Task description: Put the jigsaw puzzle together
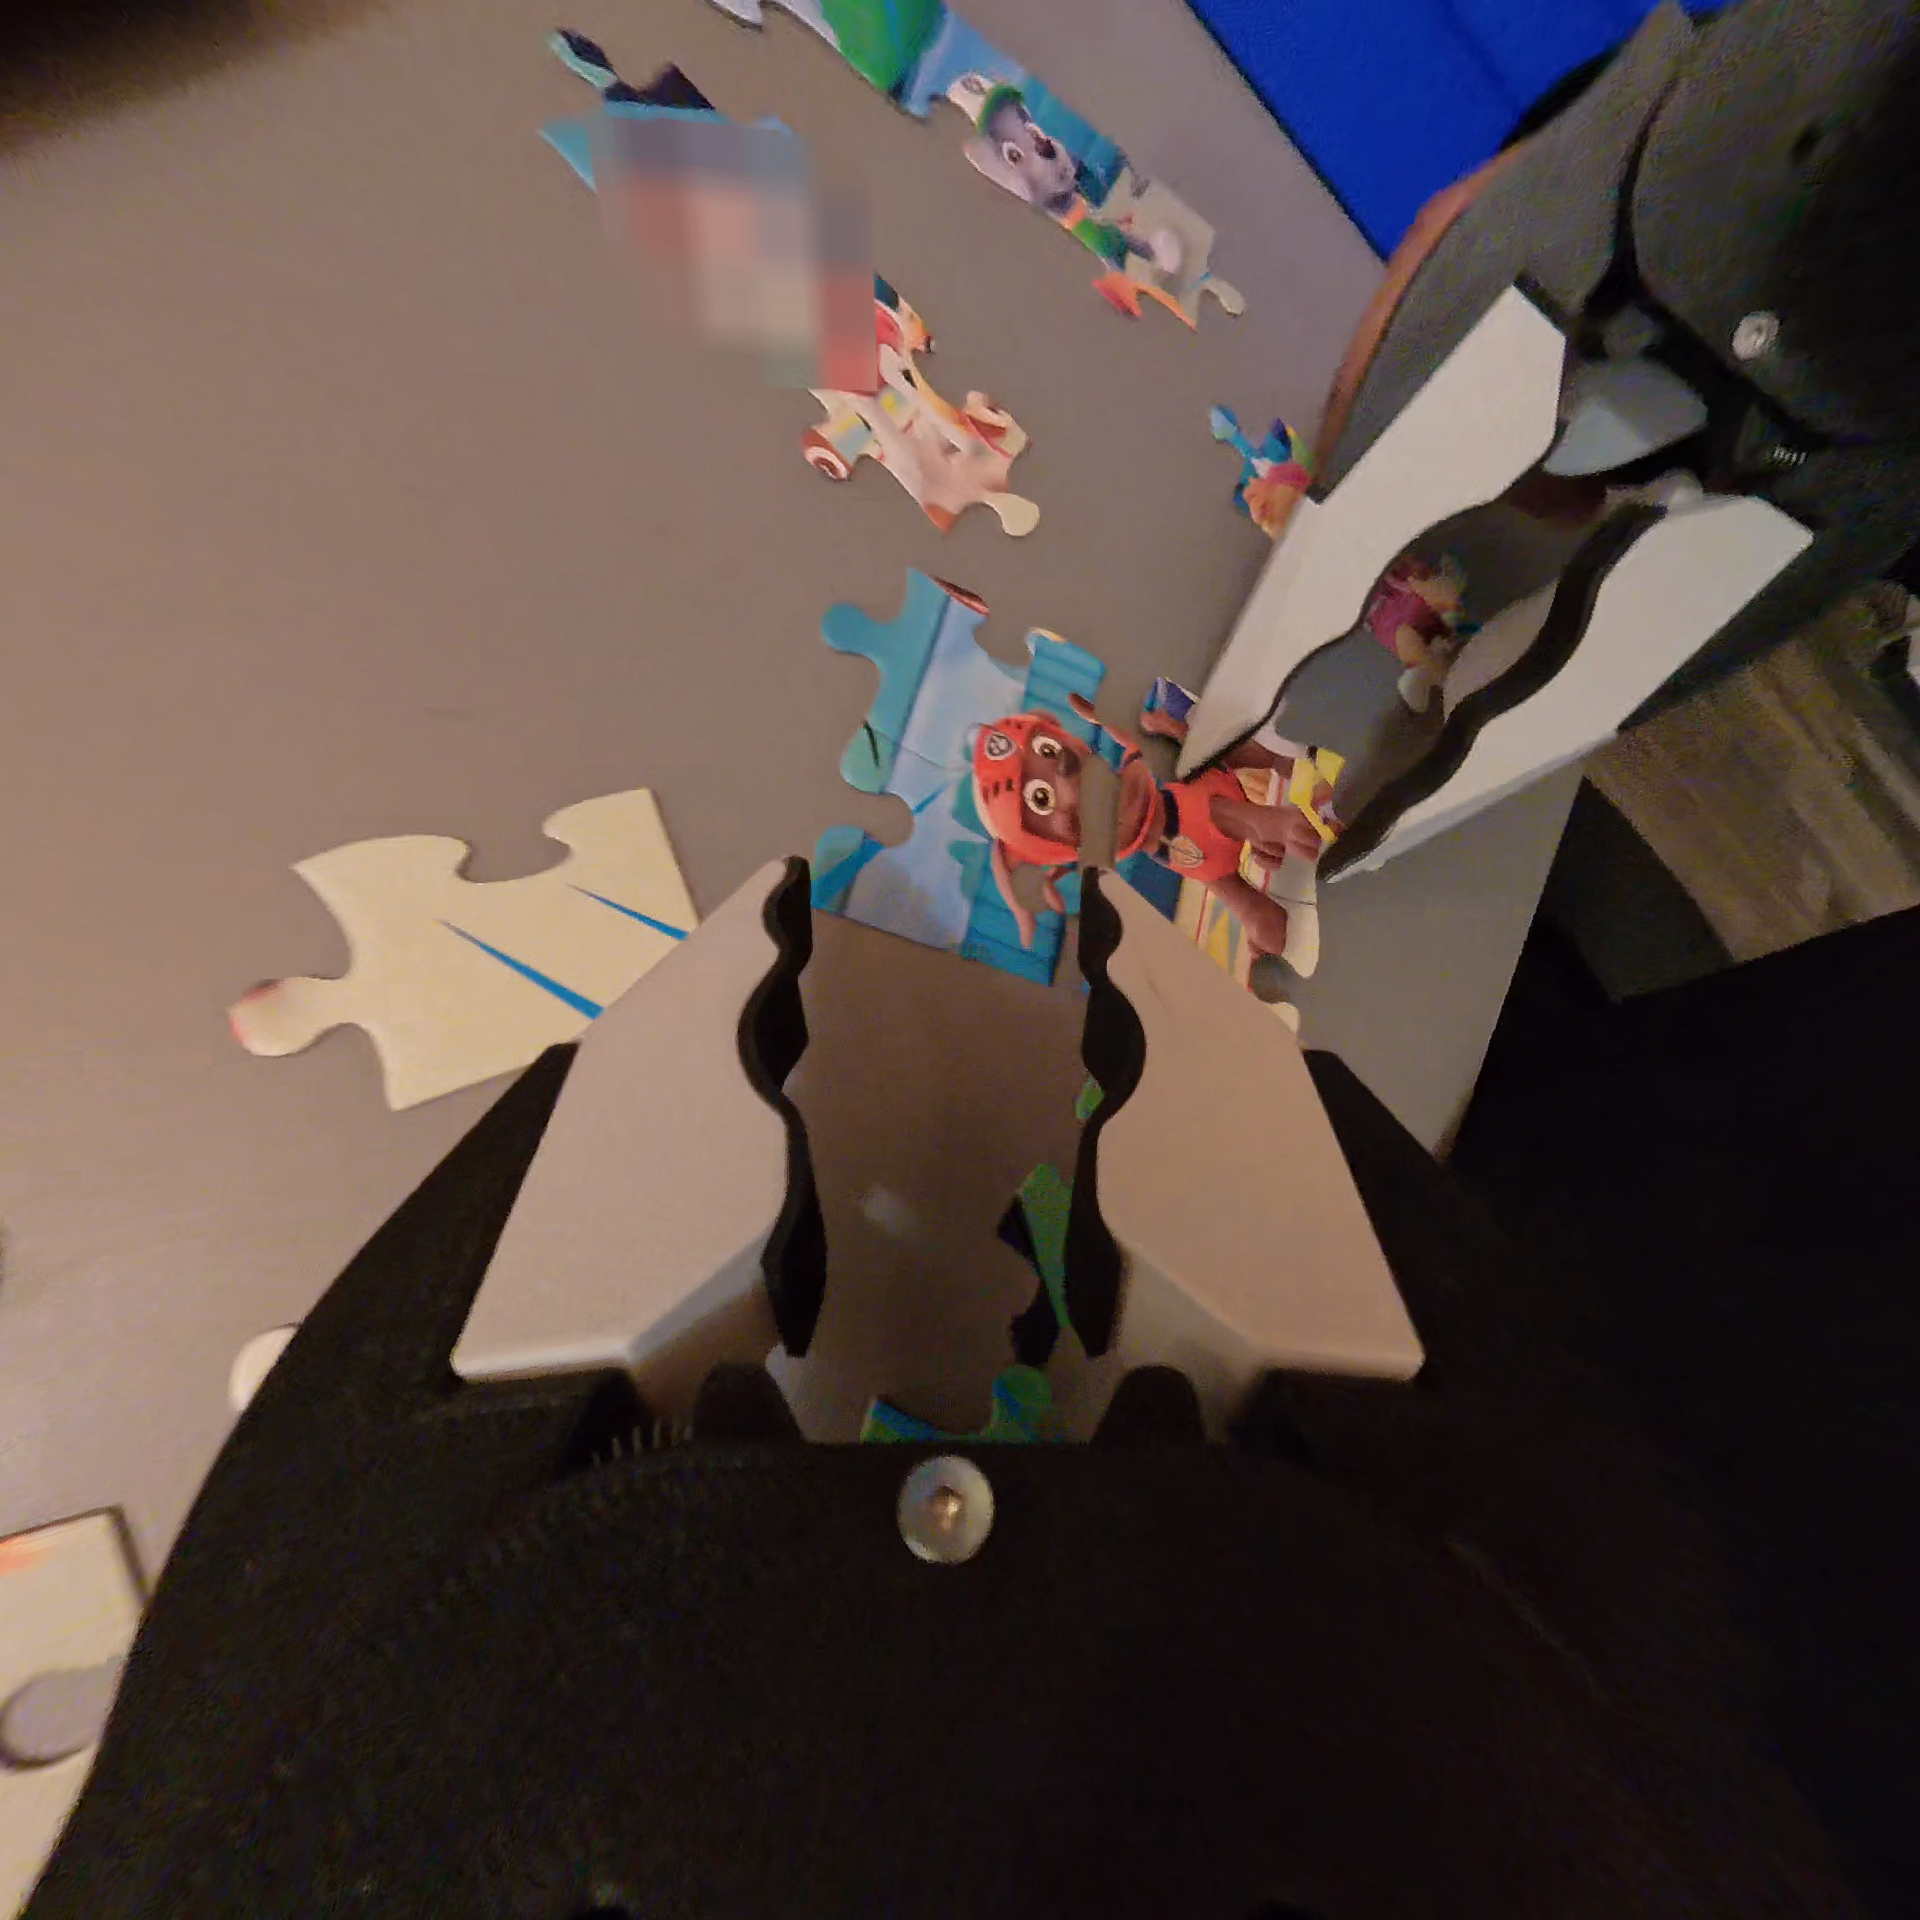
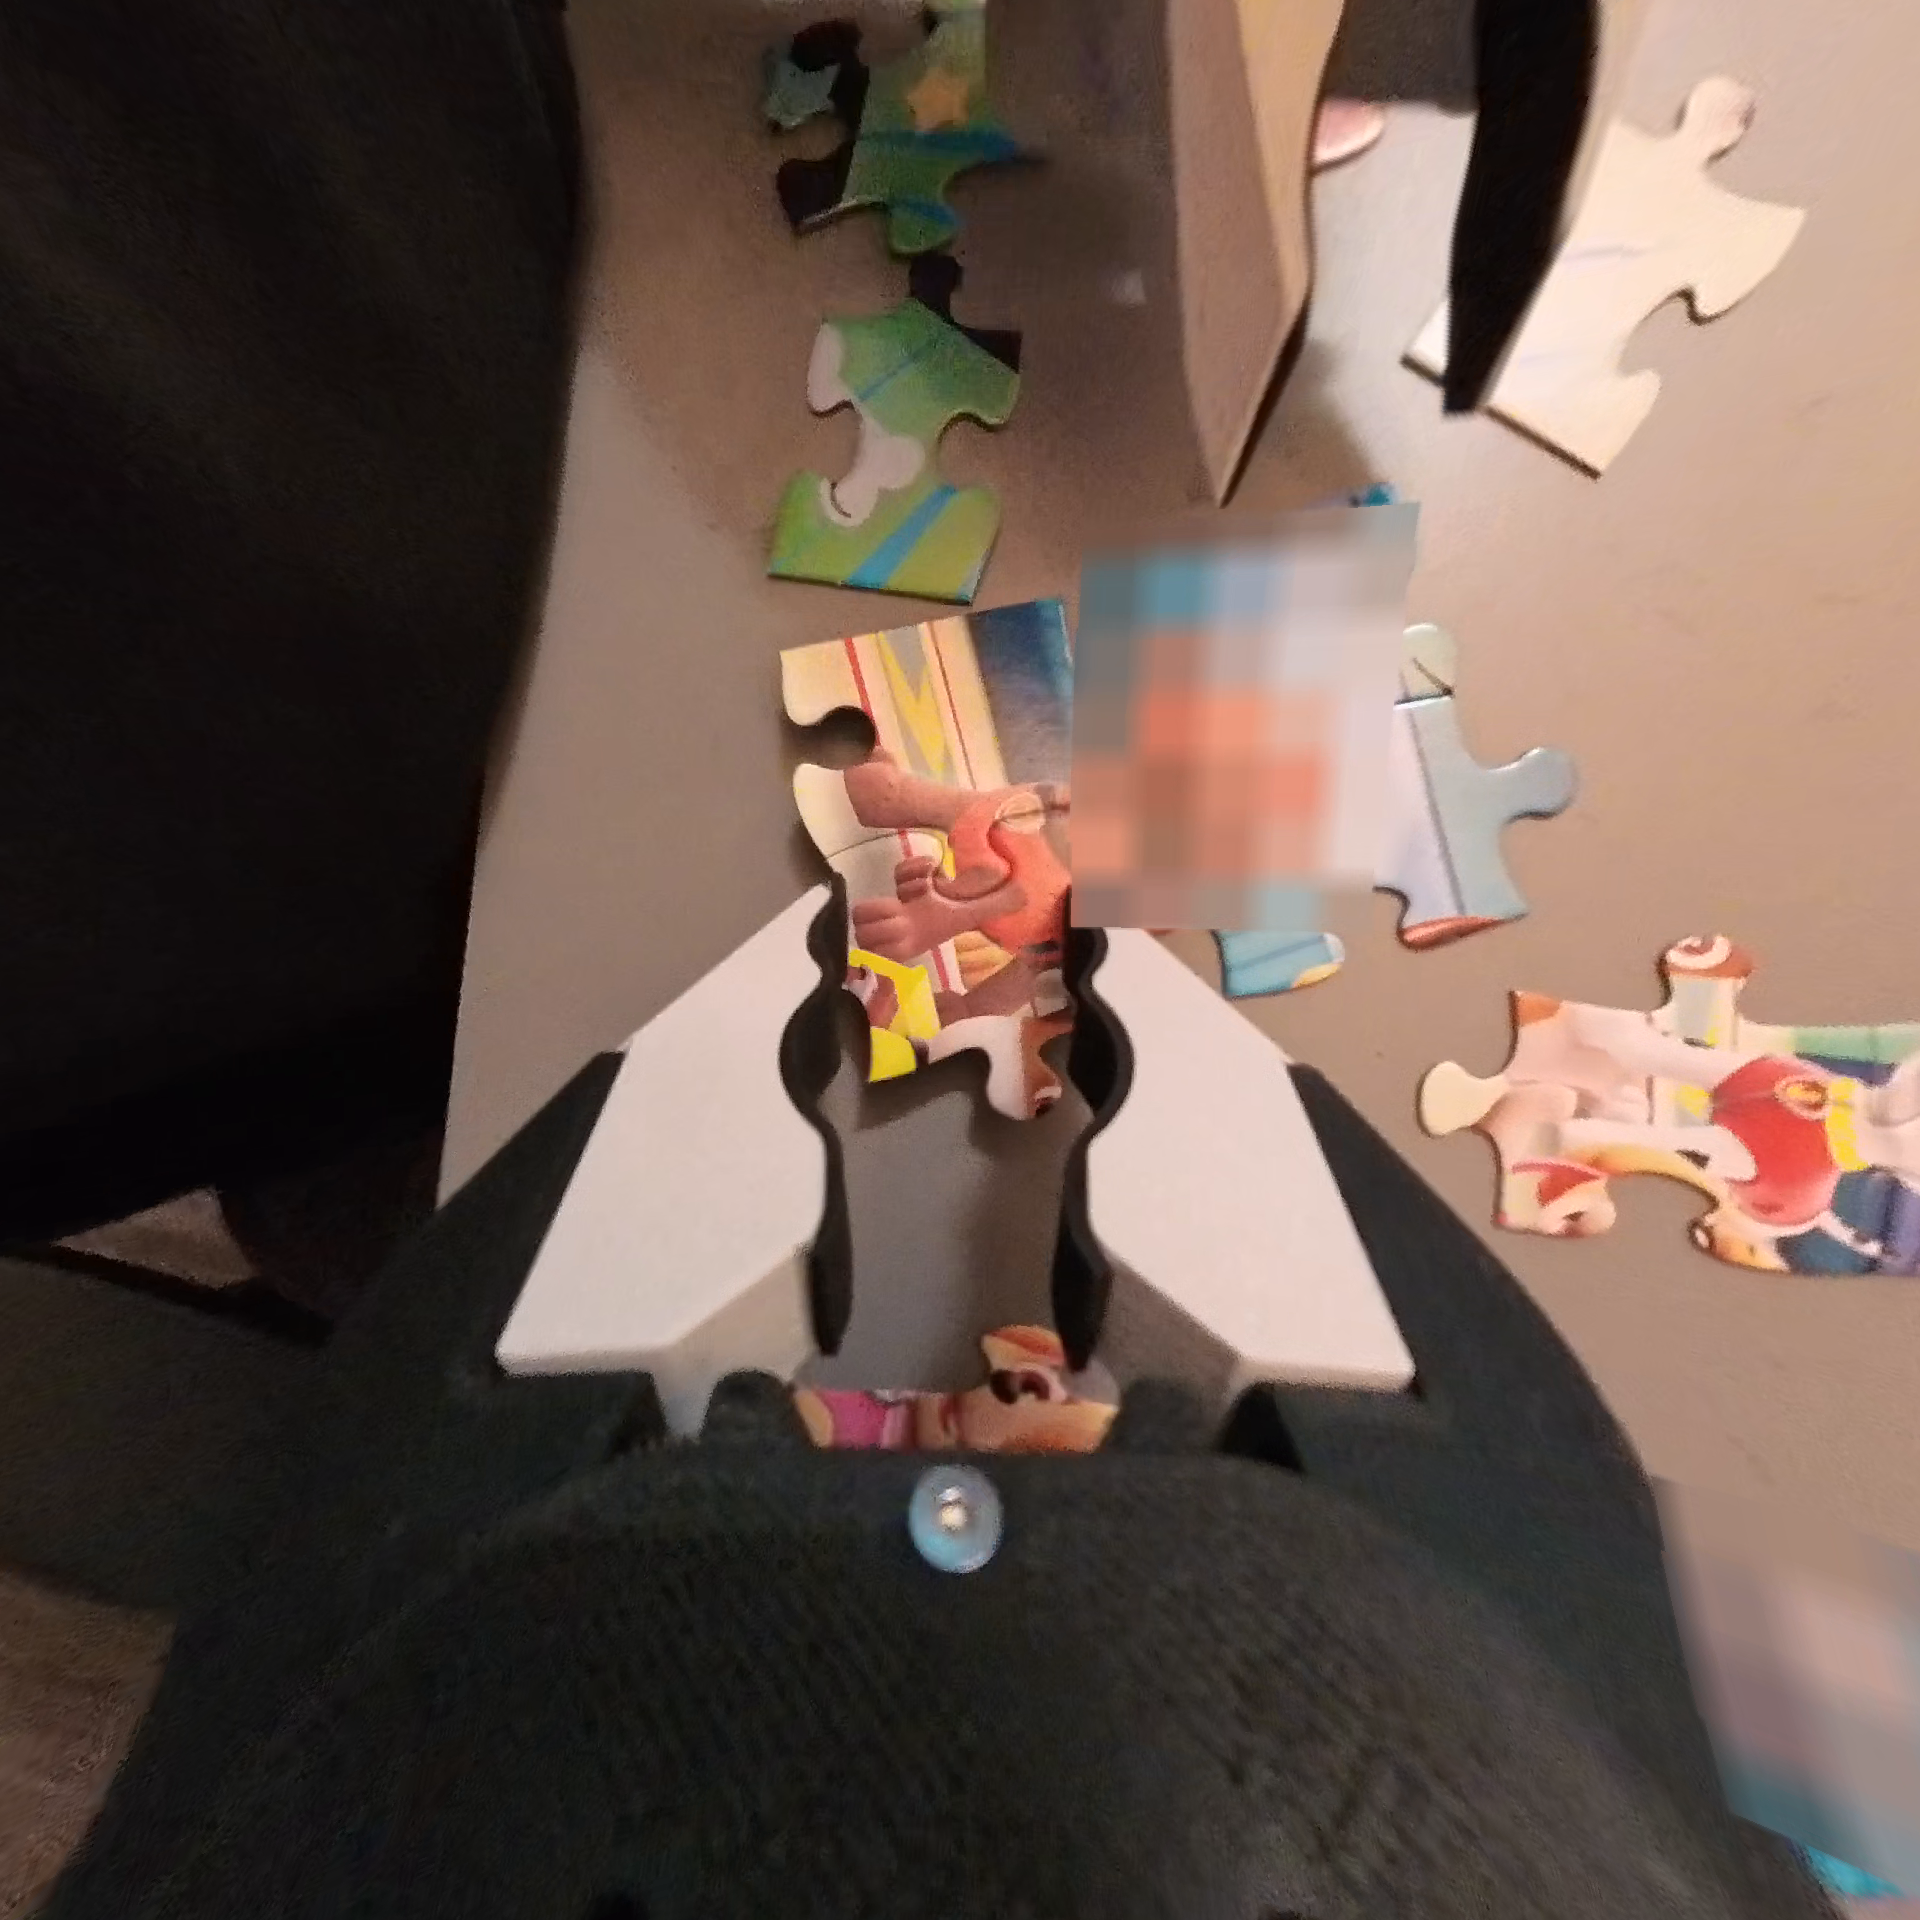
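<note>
Left wrist view looks down on a grey table point(image 1: 312, 520) strewn with cartoon jigsaw pieces. The landmark is the joined patch point(image 1: 935, 748), several pieces locked together and showing a pup in an orange helmet.

The left gripper point(image 1: 940, 873) stands with its fingers apart and only bare table between them. Its tips reach the near edge of the joined patch, and the right-hand tip sits over that edge. A cream piece point(image 1: 468, 956) with blue streaks lies well to the left of the patch, apart from it.

The right gripper point(image 2: 956, 935) comes in at the far right side of the patch. In its own view a yellow-and-brown piece point(image 2: 966, 997) lies between its fingers, at the end of the patch. Both black pads seem to press on its two sides, though blur at the edges leaves that a little unsure. The piece looks flat on the table rather than lifted.

Two green pieces point(image 2: 894, 447) lie just beyond the patch in the right wrist view, and a red-and-white piece point(image 2: 1662, 1122) lies off to its right, well apart.
</note>
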A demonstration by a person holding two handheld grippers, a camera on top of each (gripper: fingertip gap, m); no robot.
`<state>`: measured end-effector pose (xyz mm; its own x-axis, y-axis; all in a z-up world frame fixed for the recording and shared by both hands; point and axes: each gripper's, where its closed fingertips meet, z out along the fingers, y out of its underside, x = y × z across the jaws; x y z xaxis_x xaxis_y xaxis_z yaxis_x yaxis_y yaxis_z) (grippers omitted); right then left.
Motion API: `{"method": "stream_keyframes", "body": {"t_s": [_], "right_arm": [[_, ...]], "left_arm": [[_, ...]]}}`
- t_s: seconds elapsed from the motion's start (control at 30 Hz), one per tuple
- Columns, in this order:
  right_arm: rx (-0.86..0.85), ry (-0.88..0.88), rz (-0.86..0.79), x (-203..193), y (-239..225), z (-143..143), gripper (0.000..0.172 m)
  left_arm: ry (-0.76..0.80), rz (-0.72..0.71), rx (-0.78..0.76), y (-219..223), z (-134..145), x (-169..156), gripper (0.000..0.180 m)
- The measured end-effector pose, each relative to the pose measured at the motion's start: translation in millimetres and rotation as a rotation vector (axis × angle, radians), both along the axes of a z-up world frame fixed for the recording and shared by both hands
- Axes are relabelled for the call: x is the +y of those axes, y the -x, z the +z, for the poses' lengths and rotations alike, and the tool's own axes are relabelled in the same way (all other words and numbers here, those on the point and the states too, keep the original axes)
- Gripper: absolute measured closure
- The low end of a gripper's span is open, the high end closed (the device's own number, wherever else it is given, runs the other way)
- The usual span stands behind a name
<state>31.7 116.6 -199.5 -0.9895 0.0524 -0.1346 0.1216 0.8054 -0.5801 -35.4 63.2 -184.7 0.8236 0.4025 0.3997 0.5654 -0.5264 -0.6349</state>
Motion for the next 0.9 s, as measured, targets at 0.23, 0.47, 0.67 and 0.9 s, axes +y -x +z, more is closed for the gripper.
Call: {"method": "stream_keyframes", "body": {"t_s": [0.23, 0.47, 0.67, 0.9], "right_arm": [[0.031, 0.012, 0.089, 1, 9, -3, 0.135], [0.073, 0.042, 0.027, 3, 12, 2, 0.133], [0.091, 0.051, -0.201, 8, 26, 0, 0.138], [0.084, 0.053, -0.333, 9, 22, -5, 0.137]], "left_arm": [[0.085, 0.062, 0.090, -1, -17, 2, 0.133], [0.158, 0.073, 0.150, 4, -20, -1, 0.134], [0.193, 0.090, 0.211, 11, -24, 5, 0.115], [0.244, 0.093, 0.277, 13, -28, 7, 0.108]]}}
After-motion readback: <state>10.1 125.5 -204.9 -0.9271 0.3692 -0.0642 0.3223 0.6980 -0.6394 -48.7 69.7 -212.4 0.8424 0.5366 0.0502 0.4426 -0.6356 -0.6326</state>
